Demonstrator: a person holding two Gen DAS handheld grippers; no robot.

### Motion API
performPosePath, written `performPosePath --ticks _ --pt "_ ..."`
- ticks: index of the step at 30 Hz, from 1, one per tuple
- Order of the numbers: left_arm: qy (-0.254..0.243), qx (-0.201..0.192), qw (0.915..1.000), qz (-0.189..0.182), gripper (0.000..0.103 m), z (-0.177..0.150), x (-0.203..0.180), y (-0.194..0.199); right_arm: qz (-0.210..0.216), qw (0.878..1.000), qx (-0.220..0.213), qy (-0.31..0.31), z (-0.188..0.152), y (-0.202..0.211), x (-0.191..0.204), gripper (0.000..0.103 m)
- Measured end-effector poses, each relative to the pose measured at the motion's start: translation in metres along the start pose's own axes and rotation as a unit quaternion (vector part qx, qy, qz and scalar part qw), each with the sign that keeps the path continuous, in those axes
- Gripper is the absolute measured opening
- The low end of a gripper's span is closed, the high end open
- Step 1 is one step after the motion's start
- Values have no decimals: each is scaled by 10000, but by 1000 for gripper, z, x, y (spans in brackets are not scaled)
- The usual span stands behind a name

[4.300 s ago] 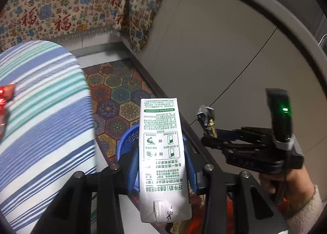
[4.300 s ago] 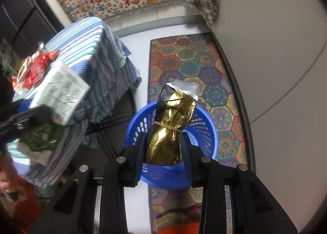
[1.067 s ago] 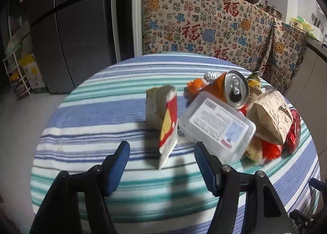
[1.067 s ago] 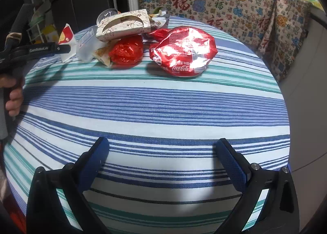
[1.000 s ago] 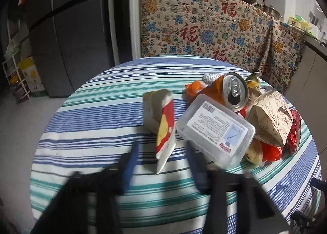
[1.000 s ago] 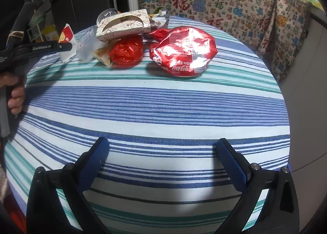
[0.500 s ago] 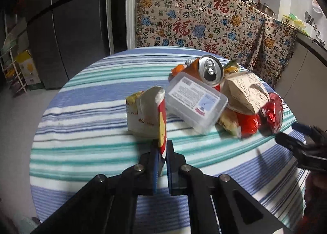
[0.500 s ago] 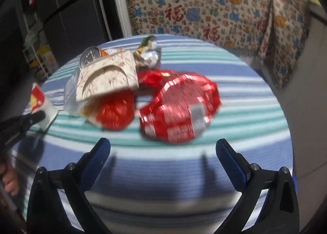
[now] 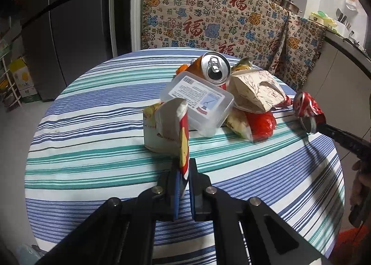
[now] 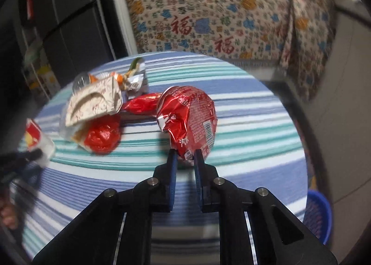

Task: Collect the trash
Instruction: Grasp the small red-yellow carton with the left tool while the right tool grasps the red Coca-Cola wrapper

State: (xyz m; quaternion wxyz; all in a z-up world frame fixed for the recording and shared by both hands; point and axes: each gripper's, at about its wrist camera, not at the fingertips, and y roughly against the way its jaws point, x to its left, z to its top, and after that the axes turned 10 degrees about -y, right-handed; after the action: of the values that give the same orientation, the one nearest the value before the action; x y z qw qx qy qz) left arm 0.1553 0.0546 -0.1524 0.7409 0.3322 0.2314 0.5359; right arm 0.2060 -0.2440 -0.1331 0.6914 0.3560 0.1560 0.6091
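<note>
Picking trash off table [image 9: 97, 107], both hands loaded. Next: carry both to blue bin [image 10: 317, 214], on floor at near right of table, then let go.

Left gripper [image 9: 184, 173] clamped on carton [image 9: 167, 126], crumpled, white and red, near pile.

Right gripper [image 10: 185, 158] closing on red wrapper [image 10: 187, 116], shiny, crinkled, its near edge between jaws, right of pile.

One drinks can [image 9: 214, 69], one clear plastic box [image 9: 197, 101], one patterned paper carton [image 9: 256, 90], one crushed red wrapper [image 10: 189, 118], one blue basket [image 10: 316, 215], two grippers.
</note>
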Motion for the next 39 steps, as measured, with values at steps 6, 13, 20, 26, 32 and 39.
performPosePath --ticks 6,13,20,26,32,39 --pt "0 82 9999 -145 7 -5 -10 11 628 9935 568 -766 -9 26 -39 13" --pt "-154 58 9988 -469 7 -13 -40 32 562 9870 863 -1233 -26 37 -69 18" --pt "-434 97 9971 -614 7 -15 -64 31 -28 9973 538 -498 -31 44 -66 62" --pt "-487 159 9964 -678 7 -16 -70 23 446 9976 523 -76 -31 39 -39 87" --pt "-455 128 9966 -671 7 -18 -68 23 1286 9843 621 -1037 -23 23 -35 92" --pt "-525 106 9964 -657 7 -18 -73 23 1592 9552 945 -2308 -3 -19 -32 64"
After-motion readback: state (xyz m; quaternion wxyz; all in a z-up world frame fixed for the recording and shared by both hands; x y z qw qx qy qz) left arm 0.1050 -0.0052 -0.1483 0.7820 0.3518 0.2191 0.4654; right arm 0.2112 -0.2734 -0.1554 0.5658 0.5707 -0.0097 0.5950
